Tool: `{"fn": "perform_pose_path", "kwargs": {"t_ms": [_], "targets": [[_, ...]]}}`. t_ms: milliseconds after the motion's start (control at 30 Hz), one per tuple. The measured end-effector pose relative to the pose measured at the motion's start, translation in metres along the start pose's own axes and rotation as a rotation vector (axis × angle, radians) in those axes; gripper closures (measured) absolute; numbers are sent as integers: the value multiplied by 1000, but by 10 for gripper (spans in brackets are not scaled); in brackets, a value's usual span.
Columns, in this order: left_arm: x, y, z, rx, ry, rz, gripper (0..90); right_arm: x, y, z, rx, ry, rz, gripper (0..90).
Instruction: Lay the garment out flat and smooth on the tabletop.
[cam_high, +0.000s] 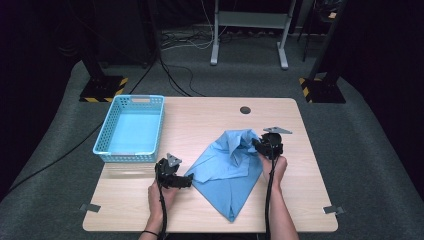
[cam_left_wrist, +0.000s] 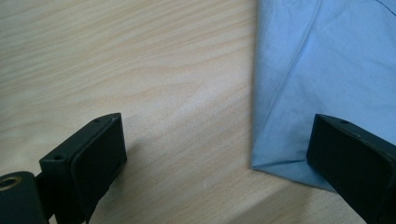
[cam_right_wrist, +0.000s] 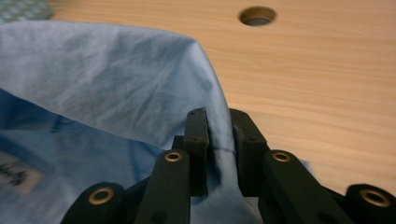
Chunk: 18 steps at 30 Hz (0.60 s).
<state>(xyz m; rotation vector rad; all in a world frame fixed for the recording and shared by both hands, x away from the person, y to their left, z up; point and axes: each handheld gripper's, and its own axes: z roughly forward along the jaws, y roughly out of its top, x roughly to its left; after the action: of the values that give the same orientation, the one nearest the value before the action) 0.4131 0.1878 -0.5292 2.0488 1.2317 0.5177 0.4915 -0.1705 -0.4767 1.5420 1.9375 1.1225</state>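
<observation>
One blue shirt (cam_high: 227, 170) is lying on the right half of the wooden table (cam_high: 200, 120), partly folded into a long shape whose narrow end is pointing toward the person's edge, while its far part is bunching up in creases. A white label (cam_right_wrist: 14, 173) is showing inside the cloth in the right gripper view. Two tools are working at it. The right tool (cam_high: 265, 145) is pinching a fold of the shirt's upper right part and holding it raised off the table — its jaws are standing nearly together with a ridge of fabric pressed between the pads. The left tool (cam_high: 187, 181) is resting at the shirt's left corner with its jaws spread wide; one jaw is lying over the cloth's edge, the other over bare wood, gripping nothing. One light blue perforated basket (cam_high: 131, 128) is sitting at the table's far left, well apart from the shirt. One round cable hole (cam_high: 245, 110) is showing near the far edge.
</observation>
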Motion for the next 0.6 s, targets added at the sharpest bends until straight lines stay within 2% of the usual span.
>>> {"fn": "perform_pose_path", "kwargs": {"t_ms": [133,233,300,400,533,600], "targets": [[0,0,0,0,0,0,43,-14,-3,4,17,-50,66,631],[0,0,0,0,0,-1,43,-18,-4,0,20,-96,88,428],[0,0,0,0,0,0,43,-20,-4,-8,2,-173,102,264],[0,0,0,0,0,0,43,-21,-4,-16,-14,-183,107,214],[0,0,0,0,0,0,43,-20,-9,-39,-65,-201,56,170],[0,0,0,0,-1,-1,43,-22,-18,-49,-80,-172,54,159]]}}
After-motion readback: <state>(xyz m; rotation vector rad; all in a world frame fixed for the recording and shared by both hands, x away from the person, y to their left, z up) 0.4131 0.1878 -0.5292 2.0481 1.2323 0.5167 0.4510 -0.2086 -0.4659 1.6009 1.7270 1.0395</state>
